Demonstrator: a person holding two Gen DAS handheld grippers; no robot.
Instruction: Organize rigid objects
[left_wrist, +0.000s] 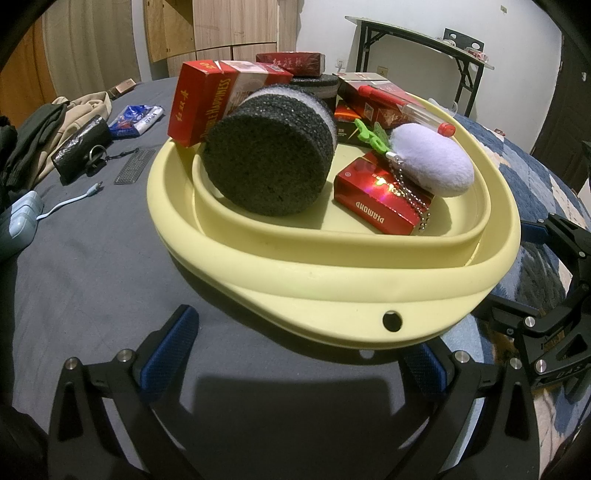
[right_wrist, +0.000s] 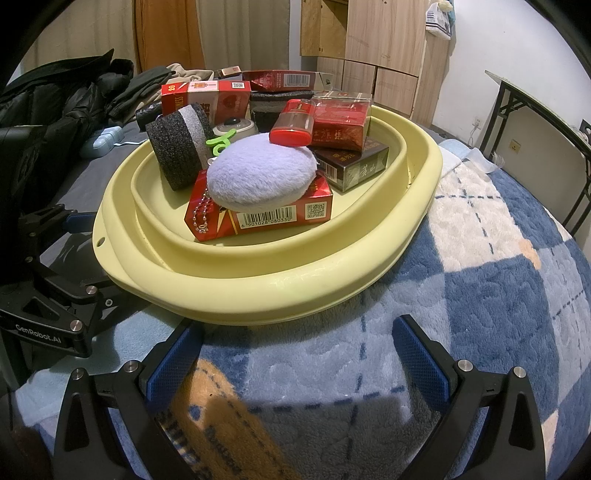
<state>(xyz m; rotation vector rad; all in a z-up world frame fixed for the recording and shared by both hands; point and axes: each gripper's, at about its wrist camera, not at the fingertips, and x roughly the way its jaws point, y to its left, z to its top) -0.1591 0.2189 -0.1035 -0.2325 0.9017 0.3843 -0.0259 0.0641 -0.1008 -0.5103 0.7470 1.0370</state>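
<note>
Bedroom. White walls (left_wrist: 321, 33), wall socket (left_wrist: 340, 65) low down by the folding table (left_wrist: 421, 40), which has black legs and stands against the wall. Light wood wardrobe (right_wrist: 380, 40) with drawer fronts below, beige curtain (right_wrist: 243, 33) beside it, orange-brown door (right_wrist: 166, 33) further left. Work surface is a bed: grey sheet (left_wrist: 85, 266) on one side, blue-and-white checked fleece blanket (right_wrist: 498, 266) on the other. Dark jackets (right_wrist: 62, 96) piled at the far edge. Indoor light, hard shadows close to the cameras.
</note>
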